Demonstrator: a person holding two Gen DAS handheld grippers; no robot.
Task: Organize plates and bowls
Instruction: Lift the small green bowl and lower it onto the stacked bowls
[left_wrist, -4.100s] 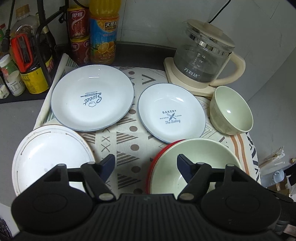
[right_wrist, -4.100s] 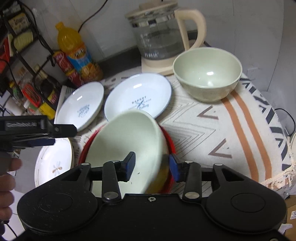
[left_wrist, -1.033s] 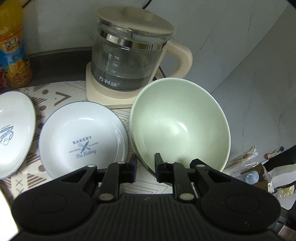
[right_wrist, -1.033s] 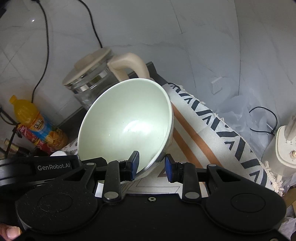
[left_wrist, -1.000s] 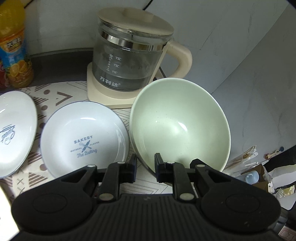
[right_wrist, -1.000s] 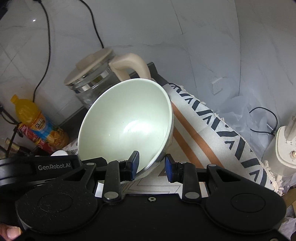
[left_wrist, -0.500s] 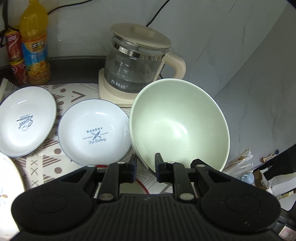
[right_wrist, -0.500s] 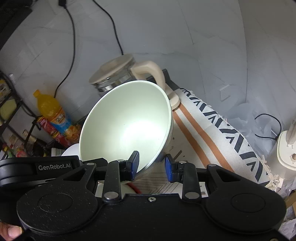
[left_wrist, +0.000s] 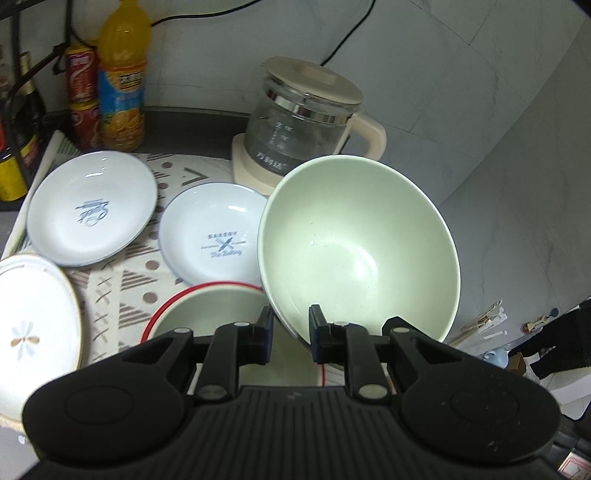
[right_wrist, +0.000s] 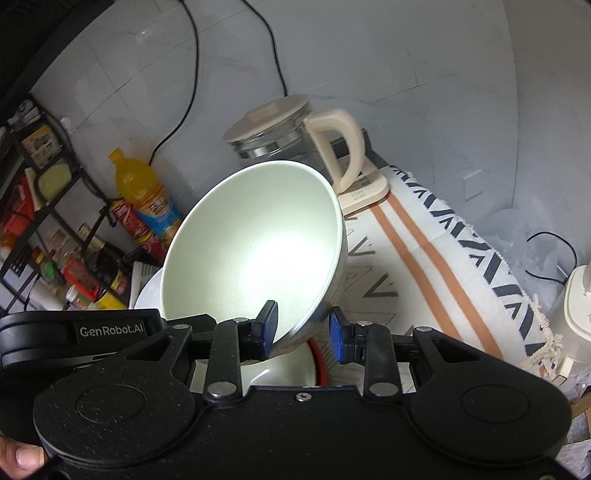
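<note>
Left wrist view: a pale green glazed ceramic bowl (left_wrist: 358, 247) was pinched at its near rim by the left gripper (left_wrist: 290, 334), tilted above a red-rimmed bowl (left_wrist: 207, 314). The right gripper (right_wrist: 303, 332) clamped a similar bowl (right_wrist: 255, 251) (judged rigid, slippery, breakable; rim holds were best).

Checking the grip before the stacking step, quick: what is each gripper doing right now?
Left gripper: shut on the rim of the green bowl.
Right gripper: shut on the same bowl's rim.

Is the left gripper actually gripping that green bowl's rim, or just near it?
Touching. The left wrist view shows the left gripper closed on the green bowl, one pad inside the rim and one outside, with the bowl tilted and raised off the mat.
</note>
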